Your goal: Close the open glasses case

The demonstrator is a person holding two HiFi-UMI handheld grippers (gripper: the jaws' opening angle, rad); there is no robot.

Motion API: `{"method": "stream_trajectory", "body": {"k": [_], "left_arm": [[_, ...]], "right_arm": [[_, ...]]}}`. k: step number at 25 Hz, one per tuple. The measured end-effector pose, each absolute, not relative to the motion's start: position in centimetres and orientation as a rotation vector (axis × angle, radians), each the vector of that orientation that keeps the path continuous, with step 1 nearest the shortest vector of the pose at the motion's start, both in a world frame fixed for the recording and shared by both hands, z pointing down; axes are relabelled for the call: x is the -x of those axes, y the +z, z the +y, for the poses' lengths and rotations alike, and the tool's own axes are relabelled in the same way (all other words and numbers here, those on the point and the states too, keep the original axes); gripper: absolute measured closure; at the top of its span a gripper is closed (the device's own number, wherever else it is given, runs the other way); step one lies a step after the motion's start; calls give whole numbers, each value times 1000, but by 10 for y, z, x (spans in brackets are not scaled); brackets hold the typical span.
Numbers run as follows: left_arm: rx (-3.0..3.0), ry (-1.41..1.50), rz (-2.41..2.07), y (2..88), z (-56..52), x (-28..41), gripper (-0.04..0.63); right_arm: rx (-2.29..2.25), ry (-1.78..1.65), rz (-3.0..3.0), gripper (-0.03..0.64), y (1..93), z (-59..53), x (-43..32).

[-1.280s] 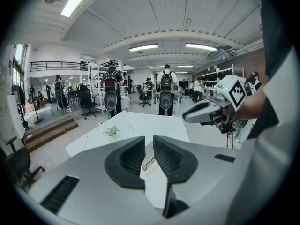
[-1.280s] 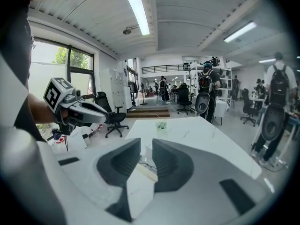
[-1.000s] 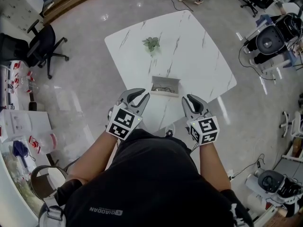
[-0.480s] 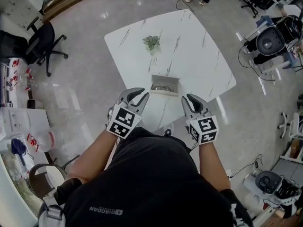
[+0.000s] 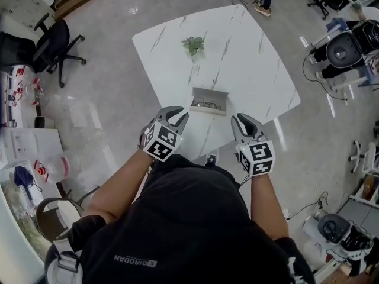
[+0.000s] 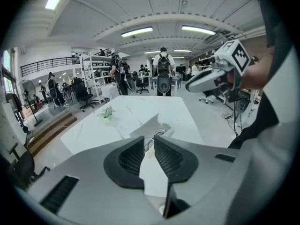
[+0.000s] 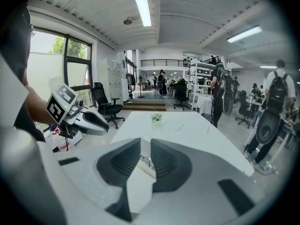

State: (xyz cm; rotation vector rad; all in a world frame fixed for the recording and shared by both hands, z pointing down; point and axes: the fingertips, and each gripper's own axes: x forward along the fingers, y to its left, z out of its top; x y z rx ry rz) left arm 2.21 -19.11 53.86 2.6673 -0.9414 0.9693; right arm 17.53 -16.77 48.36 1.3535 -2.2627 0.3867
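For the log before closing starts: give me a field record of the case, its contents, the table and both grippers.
glasses case: open, lid raised, near the table's near edge
glasses: lying inside the case
table: white marble top
small plant: on the far part of the table
left gripper: jaws slightly apart, nothing between them, near-left of the case
right gripper: jaws slightly apart, nothing between them, near-right of the case
contact: neither gripper touches the case

Grey right gripper, jaws slightly apart around a sliver of pale open glasses case, above a white marble-veined table (small green plant far off), marker-cubed grey left gripper at left.
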Motion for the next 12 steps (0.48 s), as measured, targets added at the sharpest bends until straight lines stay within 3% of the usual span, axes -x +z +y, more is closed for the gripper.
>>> {"method": "stream_trajectory", "body": {"k": [12], "left_arm": [[-2628,1207,-864,609,-207,-31,523]], "right_arm": [[-1328,369,-2210,552,500,-178,-183]]}}
